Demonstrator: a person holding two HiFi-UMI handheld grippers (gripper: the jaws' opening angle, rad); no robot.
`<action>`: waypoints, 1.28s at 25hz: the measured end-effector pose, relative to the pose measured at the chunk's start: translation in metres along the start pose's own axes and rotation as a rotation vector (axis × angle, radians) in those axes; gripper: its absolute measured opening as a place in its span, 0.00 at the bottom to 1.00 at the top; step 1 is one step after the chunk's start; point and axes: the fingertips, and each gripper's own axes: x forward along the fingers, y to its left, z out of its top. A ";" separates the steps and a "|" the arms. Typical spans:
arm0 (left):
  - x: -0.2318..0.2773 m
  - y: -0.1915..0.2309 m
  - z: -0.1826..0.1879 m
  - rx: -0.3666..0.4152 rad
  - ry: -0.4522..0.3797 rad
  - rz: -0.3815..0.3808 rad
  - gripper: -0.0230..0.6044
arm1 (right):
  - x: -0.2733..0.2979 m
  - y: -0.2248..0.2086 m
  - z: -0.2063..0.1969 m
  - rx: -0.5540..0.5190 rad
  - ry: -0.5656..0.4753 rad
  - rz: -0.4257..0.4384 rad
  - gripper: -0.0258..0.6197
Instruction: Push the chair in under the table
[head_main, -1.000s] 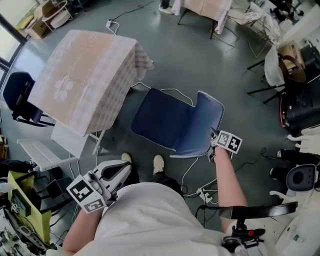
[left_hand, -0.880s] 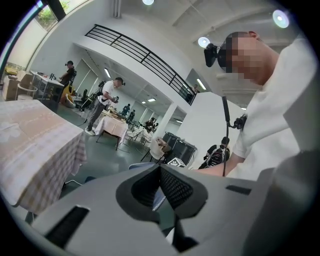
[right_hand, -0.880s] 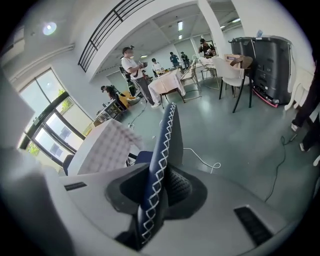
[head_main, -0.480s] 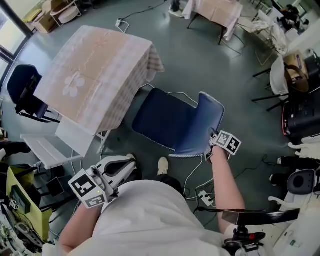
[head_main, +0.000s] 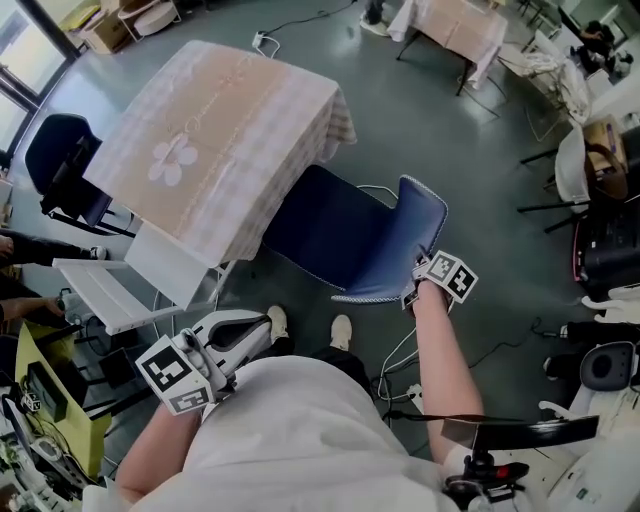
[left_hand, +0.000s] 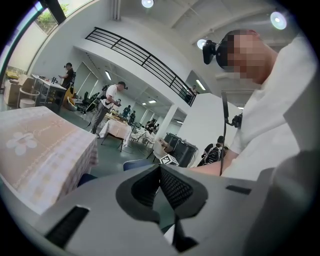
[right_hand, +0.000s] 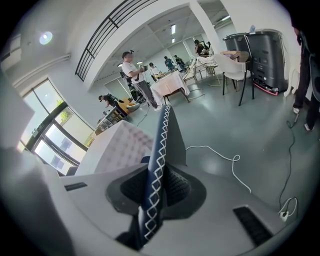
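A blue chair (head_main: 350, 240) stands on the grey floor, its seat's front corner at the hanging edge of the table's pink checked cloth (head_main: 220, 130). My right gripper (head_main: 416, 287) has just been closing. It is now shut on the chair back's top edge (right_hand: 162, 135), whose white stitching runs between the pads. My left gripper (head_main: 250, 335) is held low by the person's body, apart from the chair, shut with nothing between its pads (left_hand: 161, 172). The left gripper view shows the table (left_hand: 40, 150) at left and a strip of the chair (left_hand: 137, 162).
A dark office chair (head_main: 60, 170) and a white bench (head_main: 110, 295) stand left of the table. A white cable (head_main: 395, 360) lies on the floor by the person's feet. Another clothed table (head_main: 450, 25) and more chairs (head_main: 580, 150) stand farther off. People (right_hand: 135, 70) stand in the background.
The chair has slid toward the table with my right gripper on its back; the seat's front now meets the cloth's edge. The person and the left gripper moved forward too.
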 end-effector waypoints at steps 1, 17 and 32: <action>-0.004 0.004 0.000 -0.002 0.000 0.000 0.05 | 0.003 0.007 -0.002 0.002 -0.003 0.002 0.15; -0.067 0.060 -0.005 -0.028 -0.001 -0.009 0.05 | 0.060 0.114 -0.028 -0.013 -0.007 0.063 0.15; -0.091 0.086 -0.004 -0.041 -0.017 -0.047 0.05 | 0.072 0.108 -0.013 -0.112 -0.020 -0.028 0.20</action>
